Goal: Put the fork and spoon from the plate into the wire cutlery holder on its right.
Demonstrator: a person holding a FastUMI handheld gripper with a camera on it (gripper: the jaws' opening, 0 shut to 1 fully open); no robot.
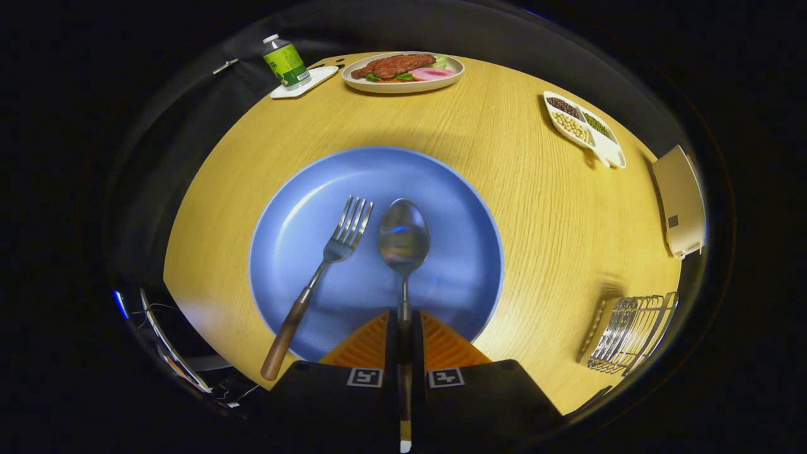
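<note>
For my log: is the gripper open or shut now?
Shut on the spoon: the gripper has both fingers pressed against its handle, over the blue plate.

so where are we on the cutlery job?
Nothing is delivered yet: the wire cutlery holder to the right looks empty. In hand: the gripper is shut on the steel spoon's handle, bowl over the round blue plate. Left: drop the spoon in, then fetch the wooden-handled fork still lying on the plate.
</note>
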